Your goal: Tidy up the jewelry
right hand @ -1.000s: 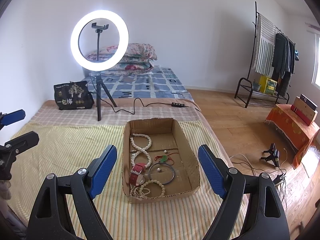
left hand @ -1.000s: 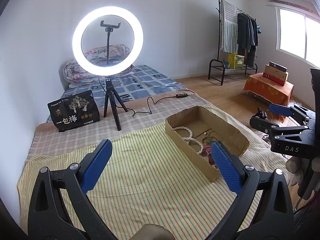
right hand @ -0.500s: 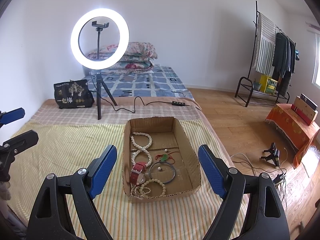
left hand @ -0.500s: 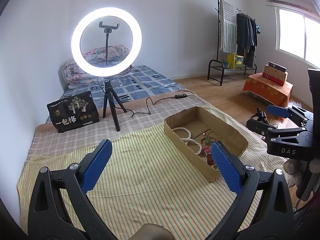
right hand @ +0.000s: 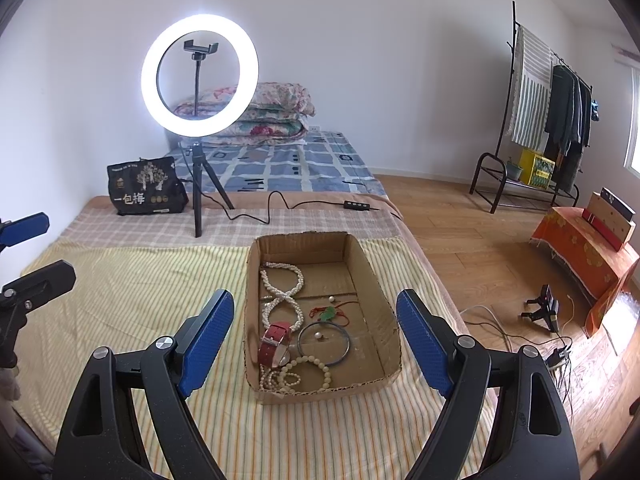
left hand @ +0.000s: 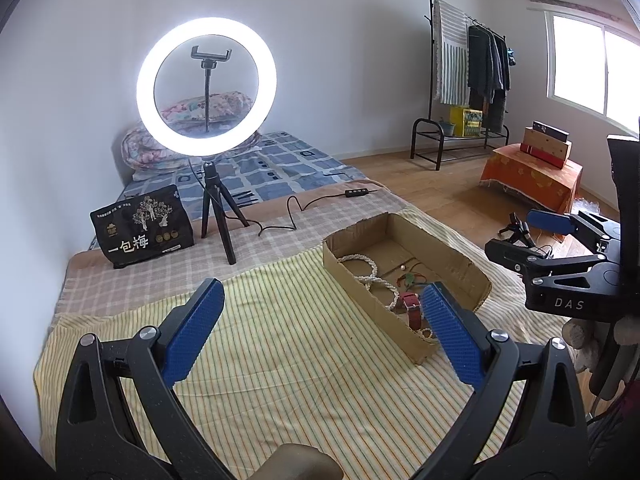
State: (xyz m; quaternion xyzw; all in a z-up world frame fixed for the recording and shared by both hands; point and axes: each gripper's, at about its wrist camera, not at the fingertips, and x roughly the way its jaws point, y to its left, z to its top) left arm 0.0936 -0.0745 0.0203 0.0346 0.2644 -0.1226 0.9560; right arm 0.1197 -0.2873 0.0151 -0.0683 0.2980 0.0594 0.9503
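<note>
A shallow cardboard box lies on a yellow striped cloth on a bed. Inside are a white pearl necklace, a red watch, a cream bead bracelet, a thin dark bangle and a red cord with a green pendant. My right gripper hangs open above the box's near end, holding nothing. My left gripper is open over the cloth, left of the box, also holding nothing. Each gripper shows at the edge of the other's view.
A lit ring light on a tripod stands behind the box, its cable trailing right. A black printed bag sits at the back left. Folded quilts lie against the wall. A clothes rack and orange-covered box stand on the wooden floor.
Both views have shifted slightly; the box sits a little lower in the right wrist view and nearer the left gripper's right finger. Both grippers stay open.
</note>
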